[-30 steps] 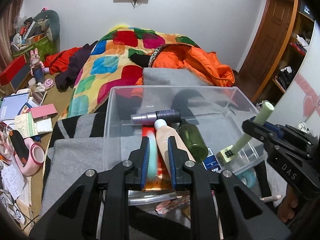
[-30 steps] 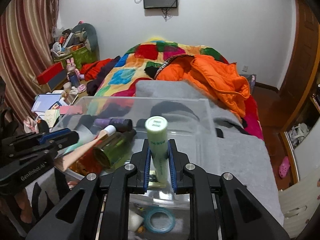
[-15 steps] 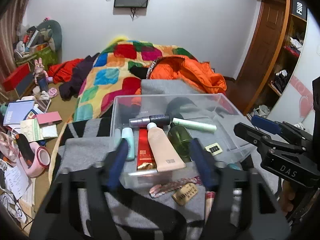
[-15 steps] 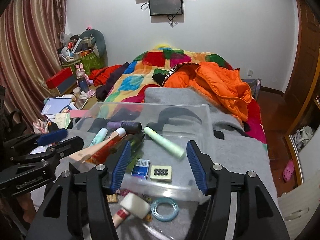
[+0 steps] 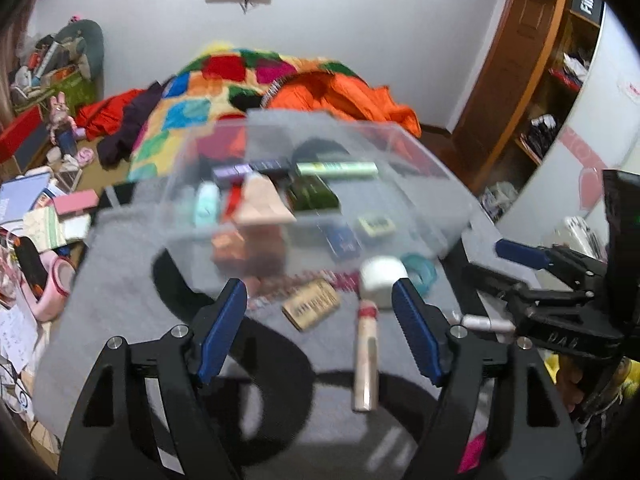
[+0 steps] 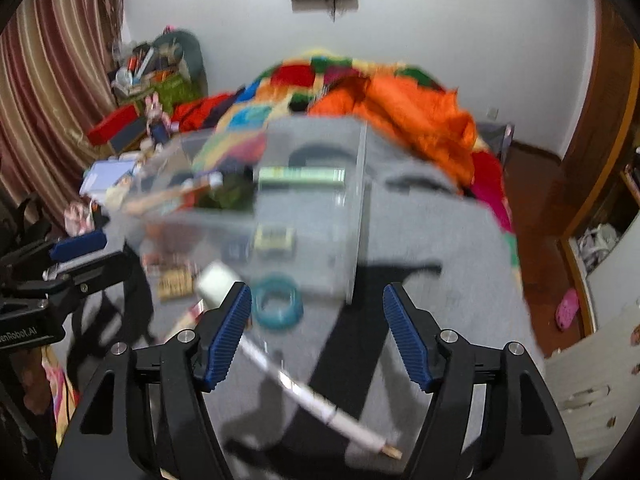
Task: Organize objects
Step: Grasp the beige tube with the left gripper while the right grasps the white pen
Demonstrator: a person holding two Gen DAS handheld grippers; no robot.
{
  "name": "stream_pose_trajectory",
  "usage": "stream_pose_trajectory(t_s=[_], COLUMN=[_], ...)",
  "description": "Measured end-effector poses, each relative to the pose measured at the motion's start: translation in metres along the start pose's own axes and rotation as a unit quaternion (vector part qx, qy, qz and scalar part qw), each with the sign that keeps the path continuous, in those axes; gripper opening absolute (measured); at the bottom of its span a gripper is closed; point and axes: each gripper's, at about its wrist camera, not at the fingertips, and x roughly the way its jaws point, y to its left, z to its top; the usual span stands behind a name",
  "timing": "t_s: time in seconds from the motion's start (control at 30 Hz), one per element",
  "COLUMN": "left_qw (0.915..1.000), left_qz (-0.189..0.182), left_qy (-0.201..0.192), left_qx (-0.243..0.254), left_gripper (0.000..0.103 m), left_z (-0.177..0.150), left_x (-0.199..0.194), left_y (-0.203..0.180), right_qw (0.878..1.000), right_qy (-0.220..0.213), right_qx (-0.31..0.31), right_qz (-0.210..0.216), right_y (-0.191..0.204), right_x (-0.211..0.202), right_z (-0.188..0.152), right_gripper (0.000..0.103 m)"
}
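A clear plastic bin (image 5: 424,184) (image 6: 356,216) on a grey blanket holds several tubes and bottles, among them a pale green tube (image 5: 338,168) (image 6: 302,175) and a peach tube (image 5: 262,202). In front of it lie a white-capped tube (image 5: 368,344), a teal tape ring (image 6: 277,306) (image 5: 420,272), a gold card (image 5: 312,308) and a thin white pen (image 6: 316,404). My left gripper (image 5: 320,328) is open and empty above the loose items. My right gripper (image 6: 316,332) is open and empty above the pen; it also shows at the right of the left wrist view (image 5: 532,264).
The grey blanket (image 5: 120,280) with black stripes covers the bed's near end. A patchwork quilt (image 5: 208,92) and an orange jacket (image 6: 412,120) lie behind the bin. Books and clutter (image 5: 36,216) fill the floor at left. A wooden door (image 5: 516,80) stands at right.
Both grippers let go of their tubes, which now lie in the bin, opened wide and pulled back toward me to above the loose items in front of the bin.
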Motion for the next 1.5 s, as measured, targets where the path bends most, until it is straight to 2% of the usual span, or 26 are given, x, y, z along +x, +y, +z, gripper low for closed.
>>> stream_pose_trajectory(t_s=[0.07, 0.2, 0.3, 0.37, 0.47, 0.57, 0.67, 0.9, 1.0, 1.17, 1.33, 1.5], left_qw=[0.9998, 0.9981, 0.997, 0.9967, 0.9966, 0.9967, 0.9972, 0.9986, 0.9987, 0.9988, 0.9995, 0.9999], left_qz=[-0.002, -0.001, 0.013, 0.032, 0.046, 0.052, 0.052, 0.027, 0.021, 0.015, 0.006, -0.003], left_qy=[0.02, 0.053, 0.062, 0.05, 0.034, 0.024, 0.019, 0.027, 0.031, 0.032, 0.018, -0.007], left_qx=[0.008, 0.031, 0.046, 0.056, 0.06, 0.057, 0.051, 0.036, 0.034, 0.034, 0.025, 0.013], left_gripper=[0.075, 0.075, 0.071, 0.061, 0.043, 0.028, 0.014, 0.014, 0.014, 0.014, 0.014, 0.014], left_z=[-0.009, -0.027, -0.036, -0.04, -0.043, -0.046, -0.05, -0.058, -0.062, -0.064, -0.059, -0.047], left_x=[0.011, 0.032, 0.043, 0.044, 0.041, 0.038, 0.034, 0.019, 0.014, 0.012, 0.004, -0.014], left_y=[-0.009, -0.024, -0.031, -0.034, -0.036, -0.036, -0.034, -0.025, -0.023, -0.021, -0.02, -0.017], right_qw=[1.0, 0.998, 0.998, 0.998, 0.998, 0.997, 0.996, 0.994, 0.994, 0.996, 0.998, 0.997], right_qy=[0.024, 0.057, 0.057, 0.055, 0.05, 0.05, 0.049, 0.055, 0.068, 0.058, 0.037, 0.0], right_qx=[-0.013, -0.03, -0.033, -0.036, -0.044, -0.041, -0.043, -0.073, -0.062, -0.04, -0.032, -0.017], right_qz=[0.007, -0.004, 0.002, 0.013, 0.016, 0.044, 0.066, 0.056, 0.05, 0.053, 0.051, 0.082], right_y=[0.001, 0.001, 0.0, 0.002, 0.007, 0.013, 0.023, 0.043, 0.044, 0.045, 0.044, 0.037], right_x=[0.009, 0.024, 0.023, 0.02, 0.013, 0.008, 0.004, -0.003, 0.006, 0.011, -0.004, -0.031], right_z=[-0.012, -0.031, -0.04, -0.042, -0.045, -0.046, -0.048, -0.056, -0.054, -0.05, -0.049, -0.038], right_gripper=[0.065, 0.065, 0.056, 0.039, 0.024, 0.016, 0.012, 0.011, 0.011, 0.011, 0.011, 0.011])
